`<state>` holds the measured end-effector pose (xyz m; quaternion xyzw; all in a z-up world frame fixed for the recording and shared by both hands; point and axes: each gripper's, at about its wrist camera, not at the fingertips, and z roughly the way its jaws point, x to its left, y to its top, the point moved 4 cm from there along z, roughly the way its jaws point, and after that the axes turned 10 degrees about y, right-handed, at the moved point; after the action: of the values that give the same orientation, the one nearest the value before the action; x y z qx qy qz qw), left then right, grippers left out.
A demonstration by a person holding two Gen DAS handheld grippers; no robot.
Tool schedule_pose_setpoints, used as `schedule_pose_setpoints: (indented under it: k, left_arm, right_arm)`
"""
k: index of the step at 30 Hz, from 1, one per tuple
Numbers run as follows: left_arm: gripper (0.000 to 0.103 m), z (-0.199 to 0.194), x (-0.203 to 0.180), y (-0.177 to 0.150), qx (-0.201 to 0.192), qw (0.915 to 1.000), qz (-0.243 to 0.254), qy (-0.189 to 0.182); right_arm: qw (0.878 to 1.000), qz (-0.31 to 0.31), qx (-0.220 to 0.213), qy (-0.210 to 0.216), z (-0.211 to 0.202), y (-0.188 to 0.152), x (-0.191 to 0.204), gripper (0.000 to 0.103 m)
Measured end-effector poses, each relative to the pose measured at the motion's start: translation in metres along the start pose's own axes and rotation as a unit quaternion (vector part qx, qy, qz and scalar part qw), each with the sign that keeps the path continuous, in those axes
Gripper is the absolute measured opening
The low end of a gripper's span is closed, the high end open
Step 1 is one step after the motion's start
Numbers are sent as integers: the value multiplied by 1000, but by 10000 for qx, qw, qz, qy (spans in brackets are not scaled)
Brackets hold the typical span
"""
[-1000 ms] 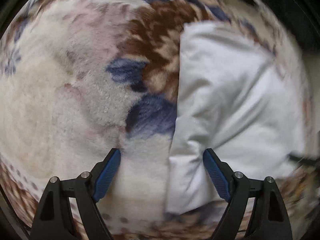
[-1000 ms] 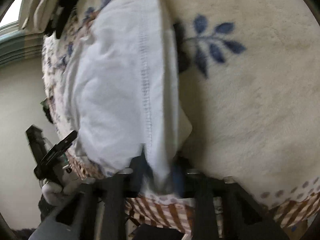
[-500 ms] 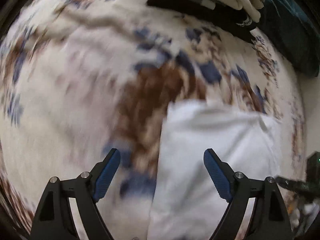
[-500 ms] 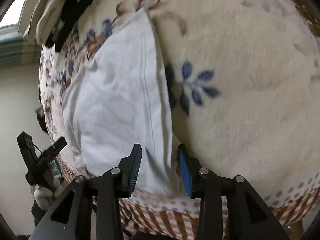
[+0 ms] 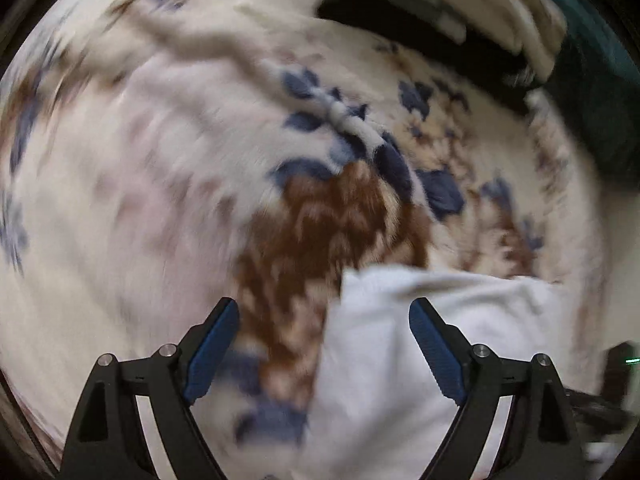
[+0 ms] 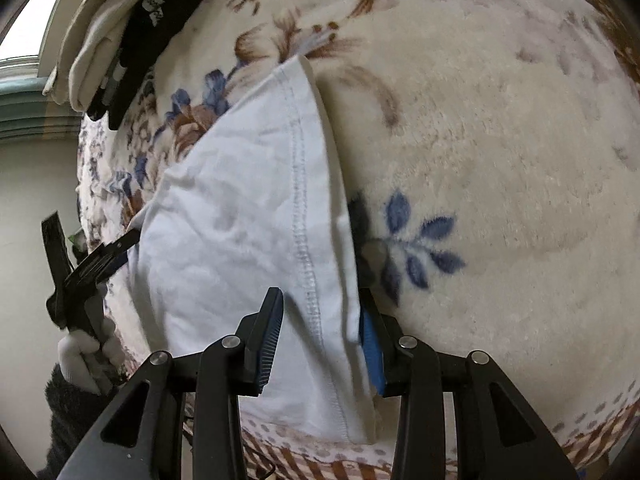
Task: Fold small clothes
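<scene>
- Lying flat on the fluffy blanket point(image 6: 500, 140): a folded white cloth point(image 6: 240, 240), with a stitched hem running along its right side.
- Sitting at about 7 o'clock in the right wrist view, stretching up toward 12 o'clock.
- Showing at about 5 o'clock in the left wrist view point(image 5: 400, 360), very blurry there.
- Right tongs point(image 6: 320, 340): standing partly open, blue pads on either side of the near hem of the cloth.
- Right-hand pad tucking just behind the cloth's edge; left-hand pad staying a little apart from it.
- Not squeezing the cloth; holding nothing.
- Left tongs point(image 5: 324, 348): gaping wide open, gripping nothing.
- Hanging above the blanket point(image 5: 160, 200), with the left edge of the cloth showing between the two fingers.
- Cannot tell whether the fingers are touching the cloth, because of the blur.
- Also showing at 9 o'clock in the right wrist view point(image 6: 88, 264), at the far left edge of the cloth, held by a hand in a white glove point(image 6: 78, 356).
- Resting at 11 o'clock in the right wrist view: a pile of folded clothes point(image 6: 120, 28), cream ones and black ones, well apart from the white cloth.
- Same pile showing at 1 o'clock in the left wrist view point(image 5: 460, 12).
- Blanket being cream, with blue leaves and brown flowers on it.
</scene>
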<state>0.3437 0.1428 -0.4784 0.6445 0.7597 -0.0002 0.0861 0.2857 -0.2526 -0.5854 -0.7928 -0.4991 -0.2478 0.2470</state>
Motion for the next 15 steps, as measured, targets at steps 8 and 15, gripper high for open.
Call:
schedule_pose_setpoints:
  k: [8, 15]
  left_arm:
    - [86, 19, 12, -80, 668, 9965, -18, -495]
    - [22, 4, -8, -92, 536, 9952, 487, -659]
  right_arm:
    - [9970, 157, 408, 643, 14, -11, -17, 56]
    - [9816, 580, 954, 1551, 45, -24, -25, 57]
